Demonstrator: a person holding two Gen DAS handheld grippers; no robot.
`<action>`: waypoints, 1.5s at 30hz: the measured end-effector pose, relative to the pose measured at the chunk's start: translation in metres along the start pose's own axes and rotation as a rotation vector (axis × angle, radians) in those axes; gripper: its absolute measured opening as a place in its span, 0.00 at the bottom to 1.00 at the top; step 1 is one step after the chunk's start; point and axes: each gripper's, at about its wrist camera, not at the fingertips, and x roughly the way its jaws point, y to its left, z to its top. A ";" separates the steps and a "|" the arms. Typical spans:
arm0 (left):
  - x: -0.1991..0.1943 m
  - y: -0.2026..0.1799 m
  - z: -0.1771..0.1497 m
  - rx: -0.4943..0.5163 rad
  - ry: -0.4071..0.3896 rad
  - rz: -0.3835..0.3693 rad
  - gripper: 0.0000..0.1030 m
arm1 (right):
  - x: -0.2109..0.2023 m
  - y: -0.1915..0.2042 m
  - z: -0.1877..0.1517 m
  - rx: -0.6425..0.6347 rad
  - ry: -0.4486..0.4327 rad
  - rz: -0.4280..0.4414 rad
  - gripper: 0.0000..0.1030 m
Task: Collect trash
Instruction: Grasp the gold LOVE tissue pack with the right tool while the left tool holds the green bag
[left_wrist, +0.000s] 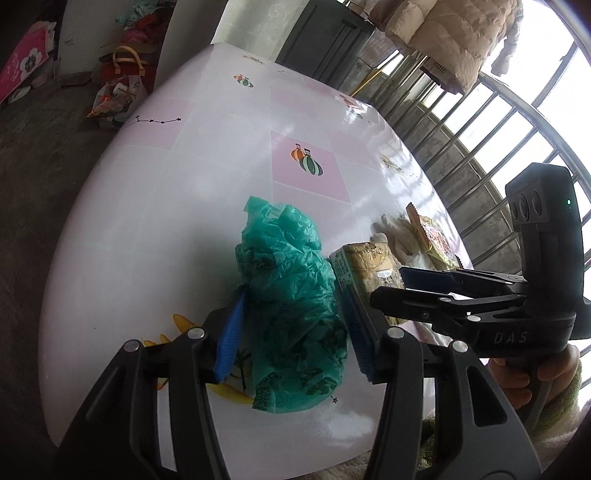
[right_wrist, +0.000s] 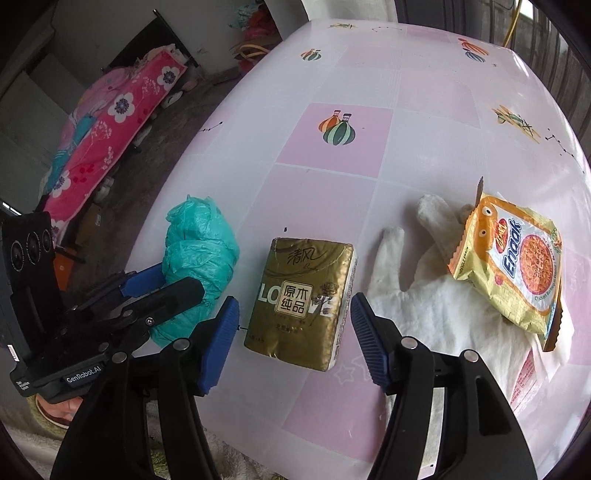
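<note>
1. Right wrist view: your right gripper (right_wrist: 293, 332) hangs over the gold tissue pack (right_wrist: 301, 301), jaws spread either side, pads clear of it, nothing held.
2. Green plastic bag (left_wrist: 291, 306) lies just left of the tissue pack; your left gripper (left_wrist: 291, 328) straddles it, jaws apart, no visible pinch.
3. Noodle packet (right_wrist: 511, 273) sits right of the pack, on a white glove (right_wrist: 436, 295).
4. Risk: thin bag could slide out of a shallow pinch.
5. Risk: grippers are close; closing together could knock them.
</note>
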 end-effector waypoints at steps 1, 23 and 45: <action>0.000 0.002 0.001 -0.005 0.002 -0.008 0.47 | 0.001 0.003 0.001 -0.009 0.002 -0.011 0.60; 0.006 0.003 0.011 -0.004 0.007 -0.001 0.52 | 0.008 0.006 0.000 -0.084 0.015 -0.078 0.58; 0.008 -0.001 0.014 0.008 -0.007 0.035 0.44 | 0.007 -0.006 -0.003 -0.056 0.007 -0.011 0.52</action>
